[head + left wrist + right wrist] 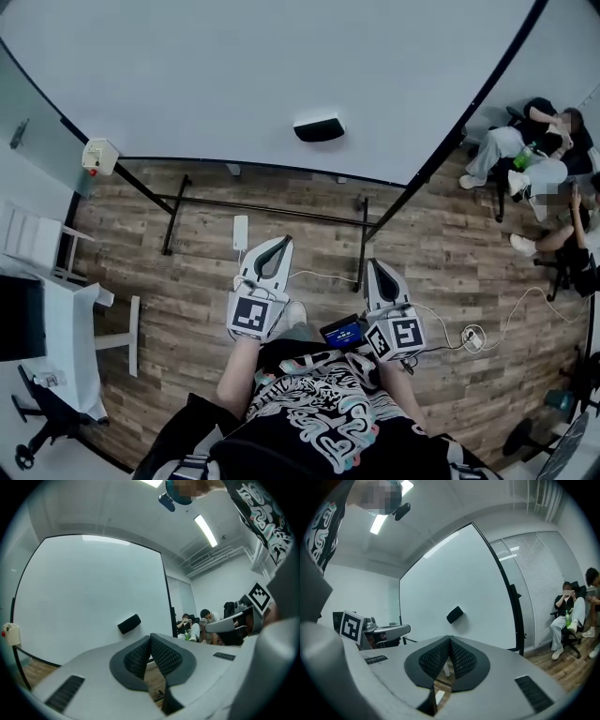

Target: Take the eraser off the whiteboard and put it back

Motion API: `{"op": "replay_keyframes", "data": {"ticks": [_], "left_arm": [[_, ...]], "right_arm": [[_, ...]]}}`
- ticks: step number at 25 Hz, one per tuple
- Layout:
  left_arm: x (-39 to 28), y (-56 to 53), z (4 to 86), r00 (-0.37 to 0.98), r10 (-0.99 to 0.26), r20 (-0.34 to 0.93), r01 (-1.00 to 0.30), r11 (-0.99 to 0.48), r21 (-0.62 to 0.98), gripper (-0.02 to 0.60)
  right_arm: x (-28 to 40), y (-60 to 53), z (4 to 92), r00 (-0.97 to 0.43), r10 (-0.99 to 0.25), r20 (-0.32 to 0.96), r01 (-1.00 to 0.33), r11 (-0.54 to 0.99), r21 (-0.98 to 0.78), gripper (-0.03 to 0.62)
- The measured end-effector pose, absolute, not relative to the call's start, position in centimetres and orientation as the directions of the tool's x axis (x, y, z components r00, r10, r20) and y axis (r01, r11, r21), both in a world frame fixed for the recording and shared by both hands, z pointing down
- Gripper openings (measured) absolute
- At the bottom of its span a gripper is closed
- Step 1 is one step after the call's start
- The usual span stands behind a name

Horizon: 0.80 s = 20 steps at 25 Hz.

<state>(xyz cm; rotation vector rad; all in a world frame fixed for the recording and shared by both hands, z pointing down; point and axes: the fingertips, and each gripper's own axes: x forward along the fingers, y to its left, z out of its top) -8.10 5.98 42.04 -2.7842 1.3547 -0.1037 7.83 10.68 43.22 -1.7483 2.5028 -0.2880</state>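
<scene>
Our left tool (150, 638): jaws closed tip to tip, nothing between them. Our right tool (449, 640): same, closed and empty. Both point at the whiteboard (234, 75), side by side, well short of it. The eraser (319, 128) is stuck on the whiteboard's face, low down and right of its middle; neither tool touches it. The black stand legs (173, 220) sit on the wood floor (187, 309) below the whiteboard. We see a small white box (99, 156) at the whiteboard's lower left corner, and people (539, 155) seated off its right edge.
</scene>
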Motion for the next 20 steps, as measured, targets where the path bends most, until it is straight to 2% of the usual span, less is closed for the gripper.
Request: {"op": "replay_keyframes", "data": {"ticks": [9, 20], "left_arm": [[-10.3, -0.9, 42.4, 0.600, -0.796, 0.077, -0.788, -0.605, -0.113, 0.025], [-12.1, -3.9, 43.2, 0.596, -0.798, 0.091, -0.789, -0.603, -0.121, 0.025]], "right_arm": [[5.9, 4.0, 44.0, -0.318, -0.944, 0.092, -0.939, 0.300, -0.167, 0.014], [4.2, 2.5, 44.1, -0.284, -0.952, 0.117, -0.952, 0.266, -0.148, 0.014]]}}
